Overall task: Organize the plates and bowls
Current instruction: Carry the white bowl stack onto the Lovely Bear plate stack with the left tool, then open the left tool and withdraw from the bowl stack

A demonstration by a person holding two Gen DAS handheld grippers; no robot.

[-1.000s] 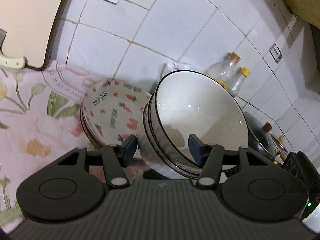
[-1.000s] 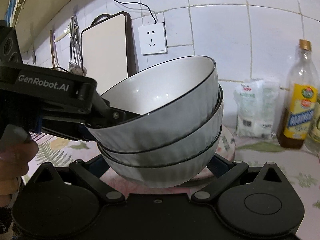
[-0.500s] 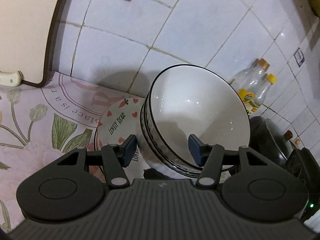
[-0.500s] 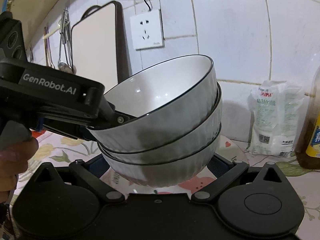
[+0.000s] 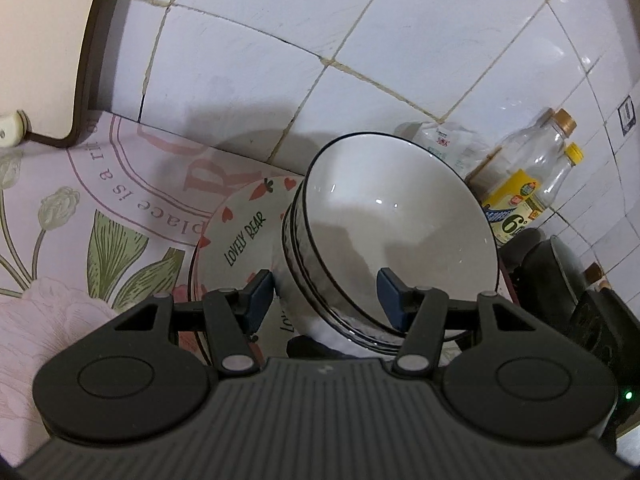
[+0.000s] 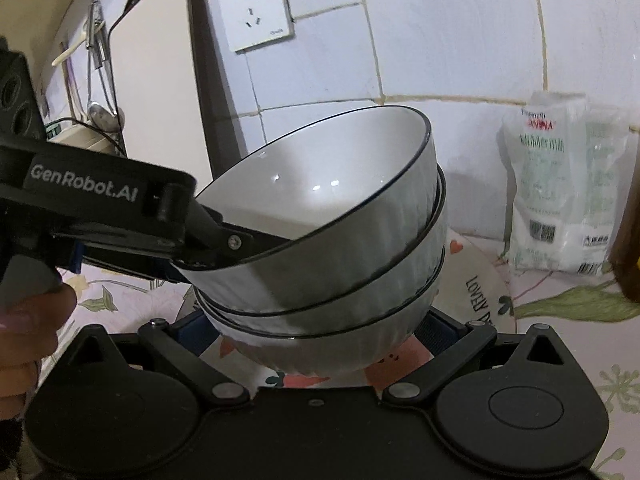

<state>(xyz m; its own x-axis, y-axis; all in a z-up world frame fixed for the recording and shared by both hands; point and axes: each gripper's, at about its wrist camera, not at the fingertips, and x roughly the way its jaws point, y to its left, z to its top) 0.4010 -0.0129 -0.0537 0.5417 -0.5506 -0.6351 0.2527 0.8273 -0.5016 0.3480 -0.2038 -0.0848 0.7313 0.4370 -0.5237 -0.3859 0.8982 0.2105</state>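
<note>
Three nested white bowls [image 6: 332, 248], top one empty, tilted above plates [image 5: 236, 236] on floral surface [image 5: 80, 216], left claw [image 5: 324, 292] clamped across stack's rim, right claw [image 6: 316, 332] gripping bottom bowl's sides

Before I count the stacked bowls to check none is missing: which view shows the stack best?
The right wrist view: the bowl stack is seen side-on, three rims apart. The left wrist view looks into the top bowl; the lower rims bunch together.
</note>
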